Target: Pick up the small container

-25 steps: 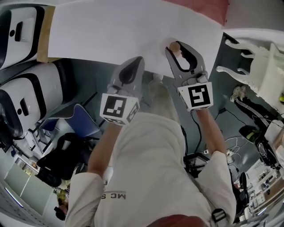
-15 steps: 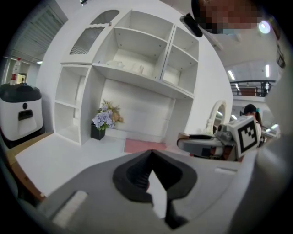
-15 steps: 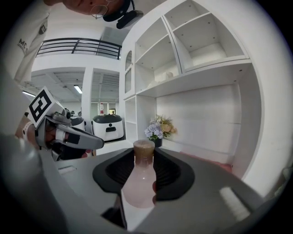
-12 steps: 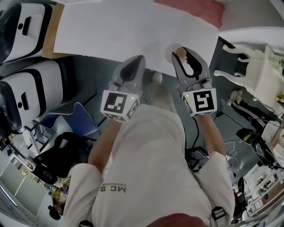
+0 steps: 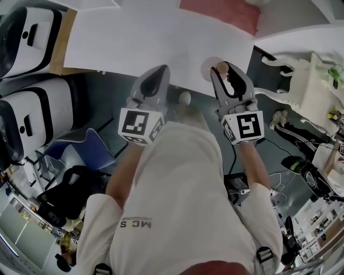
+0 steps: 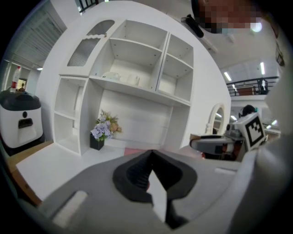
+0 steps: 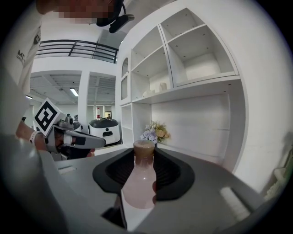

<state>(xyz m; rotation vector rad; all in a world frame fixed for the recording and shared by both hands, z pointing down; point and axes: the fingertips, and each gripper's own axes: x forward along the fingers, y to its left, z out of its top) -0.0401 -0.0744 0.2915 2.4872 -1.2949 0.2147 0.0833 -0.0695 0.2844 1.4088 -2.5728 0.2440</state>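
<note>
The small container is a pale pink bottle (image 7: 139, 183) with a brown cap (image 5: 221, 68). It lies lengthwise between the jaws of my right gripper (image 7: 144, 153), cap toward the fingertips, and the pads press on its sides. In the head view the right gripper (image 5: 228, 75) hangs over the front edge of the white table (image 5: 134, 37). My left gripper (image 5: 159, 71) is beside it on the left, shut with nothing in it. In its own view the left gripper (image 6: 151, 153) has its tips together.
A white shelving unit (image 6: 137, 68) stands at the back of the table, with a small pot of flowers (image 6: 103, 132) at its foot. A pink mat (image 5: 220, 13) lies on the far side of the table. White and black machines (image 5: 27, 113) stand on the left, white ornate furniture (image 5: 301, 80) on the right.
Both grippers hold the same poses, and the bottle stays in the right one. The head view has shifted a little, so the table edge and grippers sit slightly differently in the frame.
</note>
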